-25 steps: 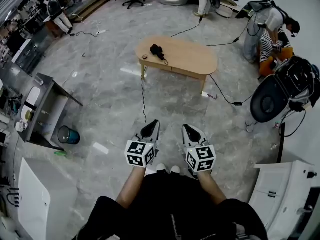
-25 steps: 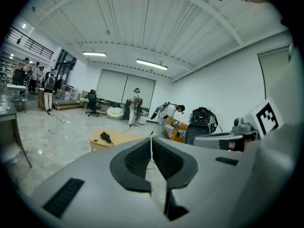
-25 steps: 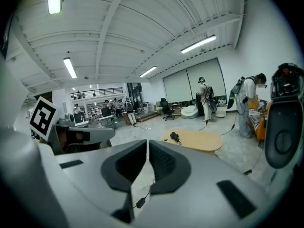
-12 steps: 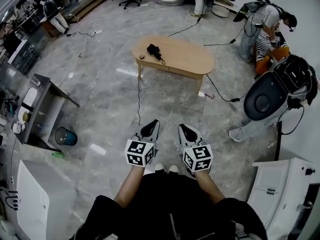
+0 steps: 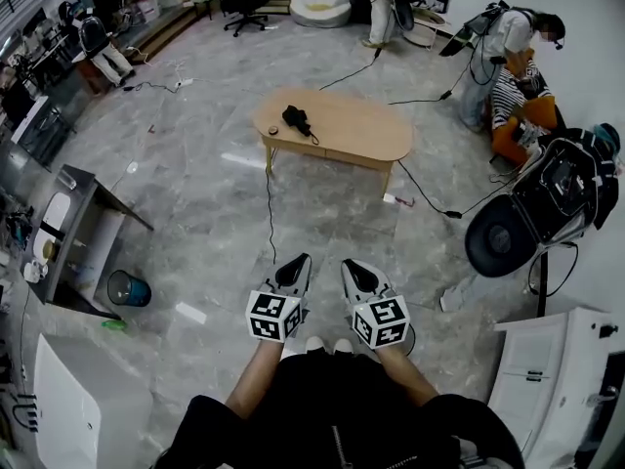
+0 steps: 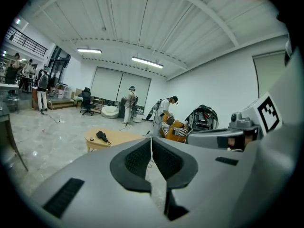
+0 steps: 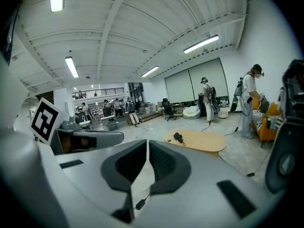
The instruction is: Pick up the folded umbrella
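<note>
The folded umbrella (image 5: 296,120) is a small black bundle with a strap, lying on the left part of an oval wooden table (image 5: 361,135) far ahead across the floor. My left gripper (image 5: 296,265) and right gripper (image 5: 354,268) are held side by side close to my body, well short of the table. Both are shut with nothing between the pads. In the left gripper view the gripper (image 6: 151,141) points toward the umbrella (image 6: 101,136) on the table (image 6: 121,137). Beyond the right gripper (image 7: 147,144), the right gripper view shows the umbrella (image 7: 178,137) and table (image 7: 204,141).
A small round object (image 5: 269,133) lies beside the umbrella. A cable (image 5: 270,198) runs over the marble floor from the table. A metal stand (image 5: 83,223) and blue bin (image 5: 127,288) are at left. White cabinets (image 5: 547,379), black equipment (image 5: 532,213) and people (image 5: 508,42) are at right.
The head view has shifted, so the table now lies slightly lower and more to the left. The black equipment at right has moved. Both grippers stay shut, side by side.
</note>
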The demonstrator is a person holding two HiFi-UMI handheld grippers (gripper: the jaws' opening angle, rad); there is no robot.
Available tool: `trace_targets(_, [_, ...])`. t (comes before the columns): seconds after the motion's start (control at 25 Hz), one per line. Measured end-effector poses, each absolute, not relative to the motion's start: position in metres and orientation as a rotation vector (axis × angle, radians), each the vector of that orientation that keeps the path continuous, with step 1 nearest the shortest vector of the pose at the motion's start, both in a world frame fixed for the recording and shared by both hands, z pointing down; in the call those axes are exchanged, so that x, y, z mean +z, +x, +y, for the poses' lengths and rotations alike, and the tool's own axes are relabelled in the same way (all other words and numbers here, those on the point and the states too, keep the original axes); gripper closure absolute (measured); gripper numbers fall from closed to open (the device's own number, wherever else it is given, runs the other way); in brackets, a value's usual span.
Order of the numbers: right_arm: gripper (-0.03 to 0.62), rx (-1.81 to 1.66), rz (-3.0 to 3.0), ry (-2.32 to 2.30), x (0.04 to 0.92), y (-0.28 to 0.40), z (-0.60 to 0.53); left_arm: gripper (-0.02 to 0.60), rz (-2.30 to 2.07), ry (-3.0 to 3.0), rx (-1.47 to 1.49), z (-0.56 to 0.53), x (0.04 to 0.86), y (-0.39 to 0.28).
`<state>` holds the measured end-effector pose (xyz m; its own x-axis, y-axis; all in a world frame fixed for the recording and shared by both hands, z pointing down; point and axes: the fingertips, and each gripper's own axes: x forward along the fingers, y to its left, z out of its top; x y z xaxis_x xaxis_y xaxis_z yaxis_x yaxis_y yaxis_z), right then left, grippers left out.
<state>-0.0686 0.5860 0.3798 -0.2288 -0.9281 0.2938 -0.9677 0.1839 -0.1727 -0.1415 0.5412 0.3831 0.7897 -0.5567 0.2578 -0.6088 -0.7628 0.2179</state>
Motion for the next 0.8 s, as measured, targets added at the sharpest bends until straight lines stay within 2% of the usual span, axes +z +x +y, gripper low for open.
trace_targets(0.44, [0.582, 0.491, -2.301, 1.915, 0.388, -0.092, 0.587, 0.561, -0.907, 2.676, 0.238, 0.542, 0.392, -0.173])
trace_targets(0.8, [0.582, 0.521, -2.274, 1.921, 0.392, -0.086, 0.572, 0.561, -0.908, 2.649, 0.241, 0.516, 0.396, -0.171])
